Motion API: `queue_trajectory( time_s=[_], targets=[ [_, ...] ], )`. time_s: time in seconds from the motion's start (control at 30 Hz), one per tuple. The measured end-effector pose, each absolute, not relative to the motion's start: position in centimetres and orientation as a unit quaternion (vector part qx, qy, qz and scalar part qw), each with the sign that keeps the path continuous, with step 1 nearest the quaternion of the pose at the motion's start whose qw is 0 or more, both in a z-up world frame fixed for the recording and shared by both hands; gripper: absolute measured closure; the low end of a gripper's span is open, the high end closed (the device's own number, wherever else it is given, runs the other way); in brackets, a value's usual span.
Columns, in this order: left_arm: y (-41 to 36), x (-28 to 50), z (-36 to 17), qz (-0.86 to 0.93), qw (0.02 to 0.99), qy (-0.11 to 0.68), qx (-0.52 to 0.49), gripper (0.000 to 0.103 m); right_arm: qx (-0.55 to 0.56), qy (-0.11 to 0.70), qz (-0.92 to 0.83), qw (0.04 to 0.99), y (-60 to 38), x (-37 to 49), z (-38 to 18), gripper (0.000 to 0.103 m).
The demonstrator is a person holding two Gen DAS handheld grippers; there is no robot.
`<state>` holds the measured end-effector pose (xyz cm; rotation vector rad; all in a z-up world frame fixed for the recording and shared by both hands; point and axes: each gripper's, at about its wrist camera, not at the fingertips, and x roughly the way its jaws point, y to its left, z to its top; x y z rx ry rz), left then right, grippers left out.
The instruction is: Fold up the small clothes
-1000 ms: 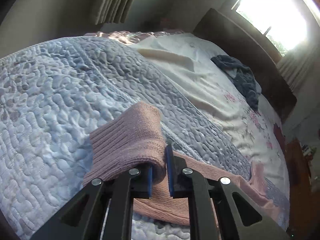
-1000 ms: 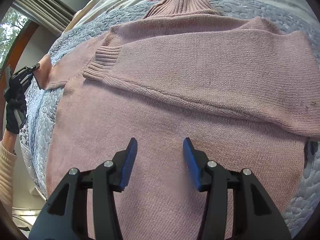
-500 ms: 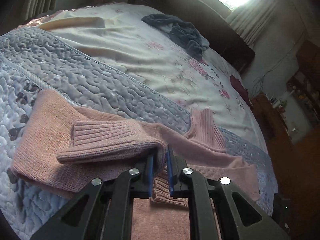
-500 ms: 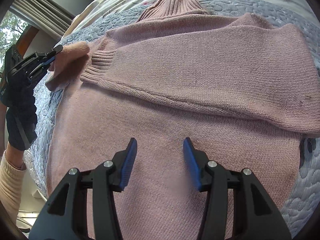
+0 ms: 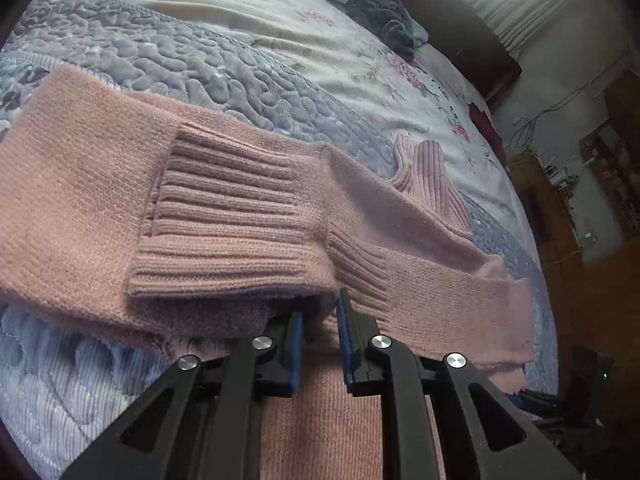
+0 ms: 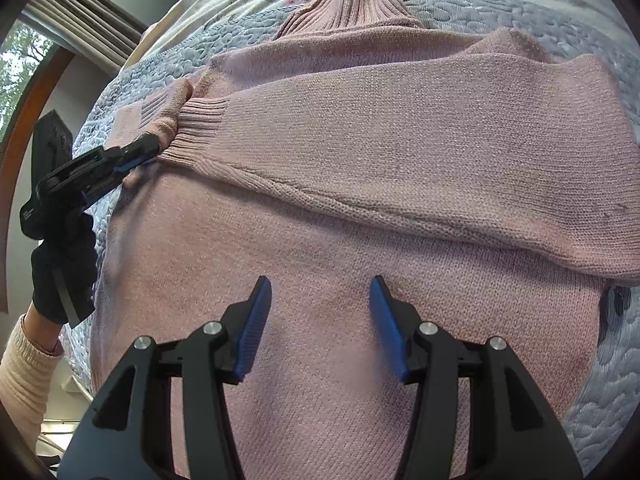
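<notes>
A dusty-pink knitted sweater (image 6: 360, 216) with a ribbed turtleneck collar lies flat on a bed under a grey-blue quilted bedspread (image 5: 168, 60), its body spreading beneath and ahead of the right tongs (image 6: 320, 320), whose blue-padded fingers stand spread wide above the knit, holding nothing. One sleeve is already folded across the chest, its ribbed cuff ending at the far left of the right tongs. The left tongs (image 5: 320, 340) are pressed nearly together, pinching the ribbed cuff (image 5: 232, 232) of the other sleeve, which is doubled back over itself just ahead of their tips and meets the first cuff. The knit looks soft, fine-ribbed and slightly fuzzy. Well beyond the left tongs, a crumpled dark grey garment (image 5: 368, 8) lies on a pale floral sheet (image 5: 340, 64).
</notes>
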<state>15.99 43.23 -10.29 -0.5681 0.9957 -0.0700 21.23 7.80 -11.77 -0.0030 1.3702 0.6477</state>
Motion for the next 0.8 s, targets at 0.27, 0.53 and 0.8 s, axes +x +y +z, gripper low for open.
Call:
queue_trajectory(
  time_s=[0.27, 0.53, 0.8],
  targets=[
    [49.9, 13.1, -4.4, 0.041, 0.883, 0.42, -0.206, 0.061, -0.004, 0.605, 0.336, 0.722, 14.6, 23.3, -8.8, 0.05],
    [54.6, 16.0, -8.2, 0.101, 0.848, 0.485, -0.189, 0.052, 0.04, 0.631, 0.37, 0.681, 24.2, 26.9, -8.8, 0.05],
    [54.1, 14.9, -8.2, 0.069, 0.858, 0.474, -0.184, 0.04, 0.071, 0.659, 0.374, 0.648, 29.6, 28.9, -11.3, 0.05]
  ],
)
